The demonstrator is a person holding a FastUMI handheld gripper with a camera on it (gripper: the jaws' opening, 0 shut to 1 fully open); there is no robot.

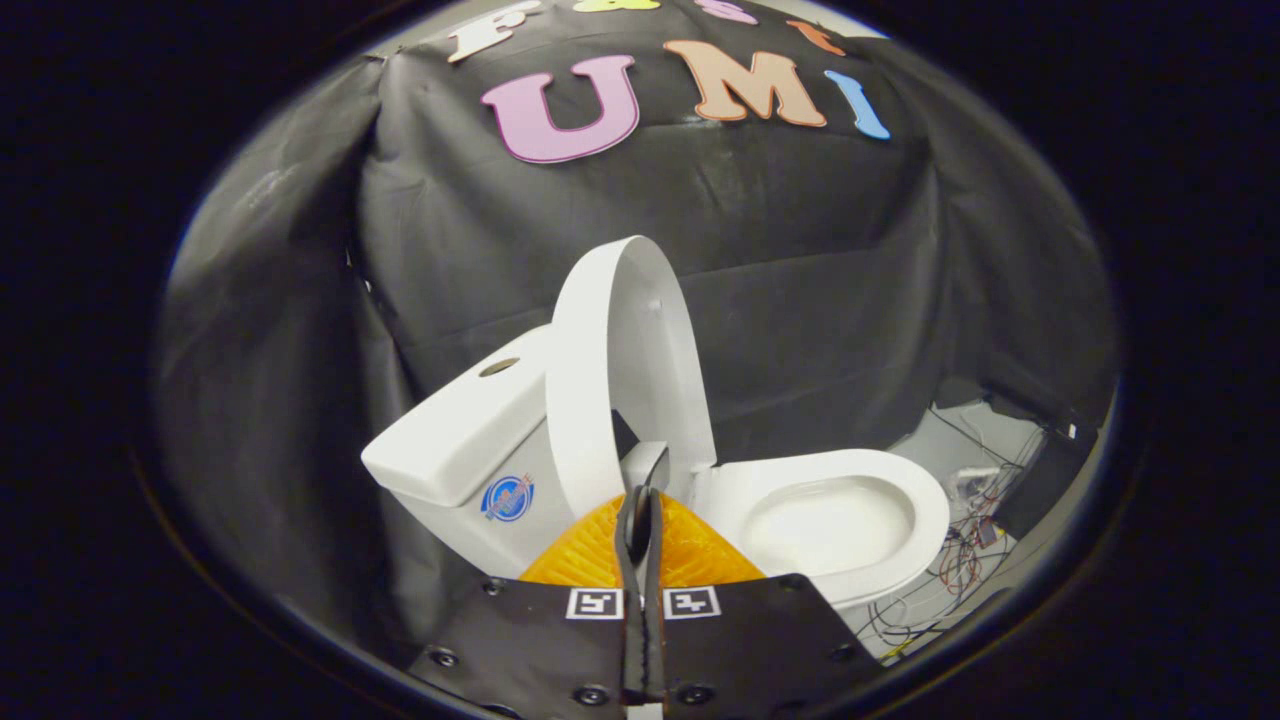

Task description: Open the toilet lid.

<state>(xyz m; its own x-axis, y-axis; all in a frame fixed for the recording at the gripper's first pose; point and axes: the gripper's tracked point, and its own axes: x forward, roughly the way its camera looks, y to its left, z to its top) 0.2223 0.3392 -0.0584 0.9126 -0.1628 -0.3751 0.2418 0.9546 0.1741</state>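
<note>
A white toilet stands just beyond my fingers. Its lid is raised upright and leans back toward the tank. To the right of the lid the seat lies flat around the open bowl. My gripper is shut, its orange fingers pressed together with nothing between their black pads. The fingertips sit low in front of the lid's bottom edge, near the grey hinge; whether they touch it is unclear.
Black cloth walls close in behind and to the left of the toilet. On the pale floor to the right of the bowl lies a tangle of wires beside a dark box.
</note>
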